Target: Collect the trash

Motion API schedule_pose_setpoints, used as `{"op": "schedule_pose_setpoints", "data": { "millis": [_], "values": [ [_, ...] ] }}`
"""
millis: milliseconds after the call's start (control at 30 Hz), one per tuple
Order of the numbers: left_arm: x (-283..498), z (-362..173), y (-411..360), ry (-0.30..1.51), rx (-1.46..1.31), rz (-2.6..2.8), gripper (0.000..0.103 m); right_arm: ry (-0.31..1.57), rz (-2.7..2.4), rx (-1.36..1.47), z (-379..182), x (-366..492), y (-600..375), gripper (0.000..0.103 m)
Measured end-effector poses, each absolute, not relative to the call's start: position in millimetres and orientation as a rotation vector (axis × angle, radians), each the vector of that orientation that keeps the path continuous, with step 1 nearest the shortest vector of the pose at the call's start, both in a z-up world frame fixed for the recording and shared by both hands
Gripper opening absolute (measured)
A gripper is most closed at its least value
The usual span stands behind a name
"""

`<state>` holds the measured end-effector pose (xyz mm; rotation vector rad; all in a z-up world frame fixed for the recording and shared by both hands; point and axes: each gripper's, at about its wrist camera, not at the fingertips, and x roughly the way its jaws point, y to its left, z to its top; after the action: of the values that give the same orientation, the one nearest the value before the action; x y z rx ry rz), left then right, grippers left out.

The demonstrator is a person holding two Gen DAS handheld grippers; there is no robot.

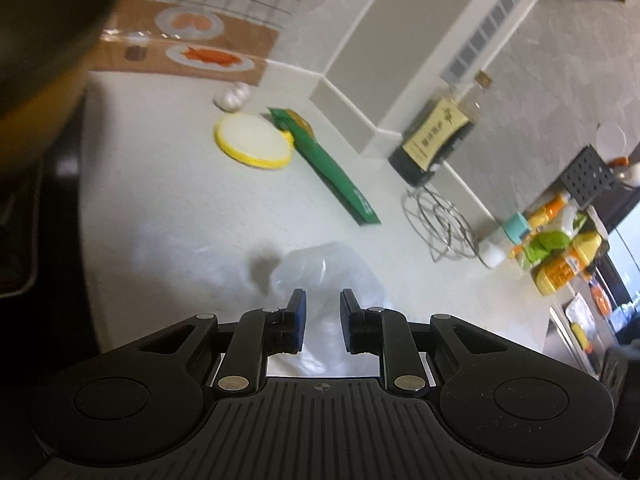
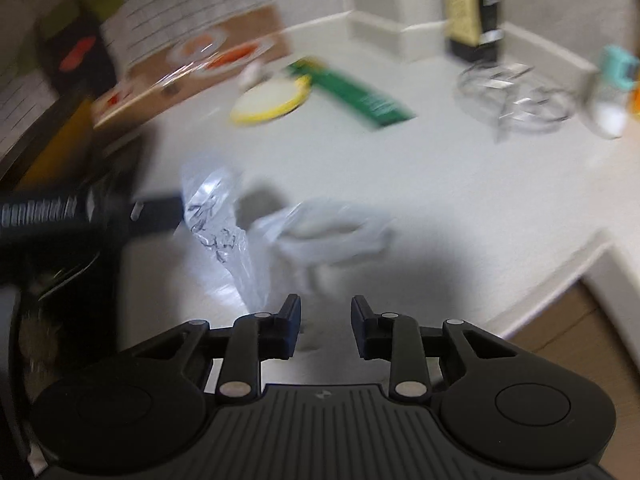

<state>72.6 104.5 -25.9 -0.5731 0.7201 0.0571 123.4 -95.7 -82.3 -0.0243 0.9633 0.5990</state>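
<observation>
Left gripper (image 1: 322,326): partly closed on a clear plastic bag (image 1: 332,268); the film runs between its fingers and seems pinched.
Right gripper (image 2: 326,328): jaws stand apart, nothing between them, only bare countertop (image 2: 460,184) under it.
Plastic bag, place: in the right wrist view it hangs from the left gripper (image 2: 160,212) at the left and spreads crumpled just ahead of the right fingers.
Bag, long axis: the held strip goes from upper left down toward the right gripper.
Green packet (image 1: 326,168): flat, far ahead of the left gripper, long axis slanting from upper left to lower right; one end touches a yellow-rimmed lid (image 1: 253,141).
Writing: black marks on the bag and white print on the left gripper's body, both too blurred to read; the dark bottle (image 1: 438,136) has a beige label, unreadable.
Edges: counter edge is at the right gripper's right side.
Open room: bare counter between the bag and the packet; a wire rack (image 1: 442,226) stands ahead to the right.
</observation>
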Motion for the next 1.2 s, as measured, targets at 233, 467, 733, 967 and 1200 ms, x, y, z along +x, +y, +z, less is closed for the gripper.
{"op": "schedule_pose_setpoints", "data": {
  "millis": [233,467,733,967,1200],
  "values": [
    [64.1,-23.6,107.2,0.71,-0.582,0.064,0.021,0.925,0.736,-0.132,-72.5,108.4,-73.1,0.031],
    [67.3,-29.1,100.9,0.741,-0.559,0.04,0.021,0.76,0.648,-0.173,-15.6,139.5,-103.6,0.058],
    [83.1,-55.8,76.1,0.895,-0.415,0.023,0.021,0.772,0.636,-0.171,-11.9,238.1,-31.8,0.066],
    [70.8,-61.1,101.1,0.922,-0.43,0.132,0.021,0.876,0.558,-0.148,-66.4,319.5,16.6,0.065],
    [70.1,-56.9,112.3,0.9,-0.471,0.136,0.021,0.908,0.536,-0.113,-76.7,329.6,5.7,0.012]
  ]
}}
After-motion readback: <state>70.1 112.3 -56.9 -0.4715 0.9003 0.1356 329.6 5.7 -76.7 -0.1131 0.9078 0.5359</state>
